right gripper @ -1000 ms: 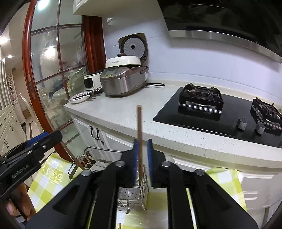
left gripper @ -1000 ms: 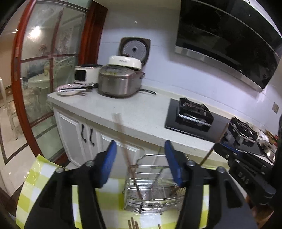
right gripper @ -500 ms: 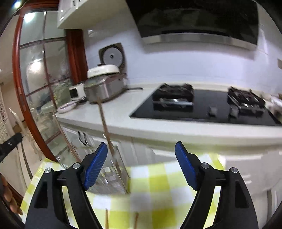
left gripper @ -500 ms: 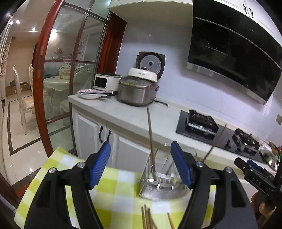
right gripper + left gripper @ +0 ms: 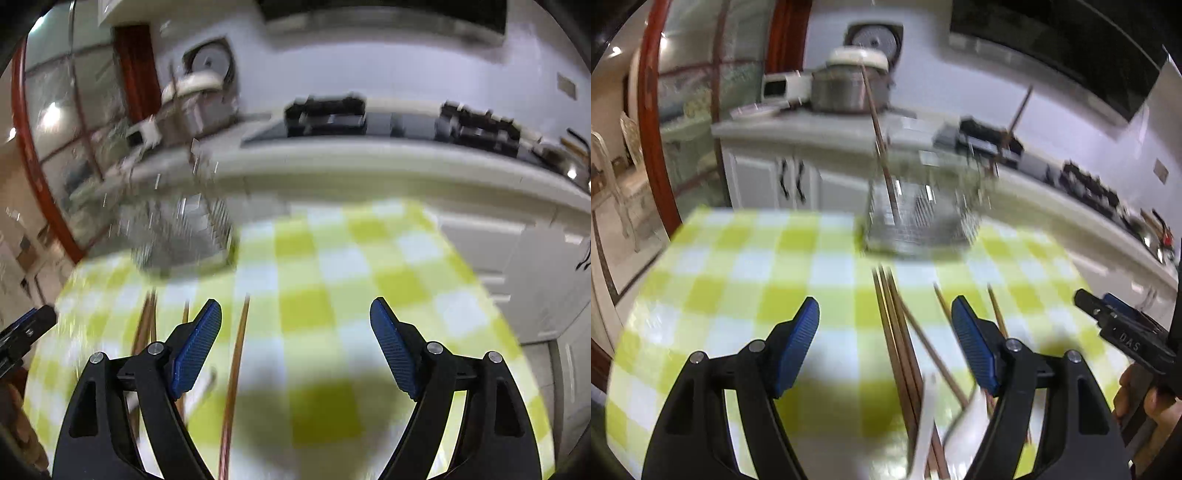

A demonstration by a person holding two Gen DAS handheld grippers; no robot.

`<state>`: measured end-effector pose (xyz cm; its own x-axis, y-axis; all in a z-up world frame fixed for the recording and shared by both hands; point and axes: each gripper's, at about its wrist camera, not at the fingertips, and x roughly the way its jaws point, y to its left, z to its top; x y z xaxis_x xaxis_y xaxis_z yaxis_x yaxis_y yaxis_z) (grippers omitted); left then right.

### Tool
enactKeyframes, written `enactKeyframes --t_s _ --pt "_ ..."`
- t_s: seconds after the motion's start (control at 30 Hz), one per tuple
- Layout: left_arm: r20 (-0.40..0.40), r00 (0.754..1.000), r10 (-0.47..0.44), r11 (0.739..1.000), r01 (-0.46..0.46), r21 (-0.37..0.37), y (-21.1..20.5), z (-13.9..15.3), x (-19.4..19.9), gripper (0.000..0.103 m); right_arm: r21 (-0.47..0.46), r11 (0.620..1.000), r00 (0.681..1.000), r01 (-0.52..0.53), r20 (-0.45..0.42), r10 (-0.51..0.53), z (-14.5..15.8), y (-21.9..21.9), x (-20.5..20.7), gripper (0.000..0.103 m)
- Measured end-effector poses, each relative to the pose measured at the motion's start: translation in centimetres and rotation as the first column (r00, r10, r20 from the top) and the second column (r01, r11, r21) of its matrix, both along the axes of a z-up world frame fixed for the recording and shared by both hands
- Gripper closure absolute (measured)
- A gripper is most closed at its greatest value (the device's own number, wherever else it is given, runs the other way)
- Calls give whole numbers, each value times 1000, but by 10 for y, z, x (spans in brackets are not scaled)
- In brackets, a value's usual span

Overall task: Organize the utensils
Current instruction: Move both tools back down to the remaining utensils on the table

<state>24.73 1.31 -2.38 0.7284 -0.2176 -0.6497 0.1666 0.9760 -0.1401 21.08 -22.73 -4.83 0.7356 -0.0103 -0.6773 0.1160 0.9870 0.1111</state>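
Left wrist view: the left gripper [image 5: 885, 332] stands wide with nothing between its blue pads [image 5: 798, 345], low in the frame over brown wooden chopsticks [image 5: 897, 354] lying on the yellow-green checked tablecloth [image 5: 738, 266]. Farther up, mid-frame, sits the blurred wire-mesh metal utensil basket [image 5: 919, 218] with a chopstick upright inside. In the right wrist view, the right gripper [image 5: 295, 336] is opening, empty, above a lone chopstick [image 5: 236, 369].
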Motion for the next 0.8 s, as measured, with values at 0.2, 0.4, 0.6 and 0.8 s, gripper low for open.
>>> enactKeyframes --t_s 0.2,0.4,0.6,0.8 --pt "-104 993 -52 999 51 -14 -5 -35 -12 48 -43 997 995 -70 -76 66 -26 22 -6 26" --pt "-150 984 -95 995 97 10 -17 -46 -10 53 -40 997 990 -73 -123 68 -39 25 7 26" --pt "-201 971 -133 989 144 39 -30 -58 -7 62 -36 997 985 -75 -156 68 -47 24 16 26" --pt "-233 960 -156 983 173 55 -37 -69 -4 70 -38 997 985 -62 -163 55 -49 20 25 26"
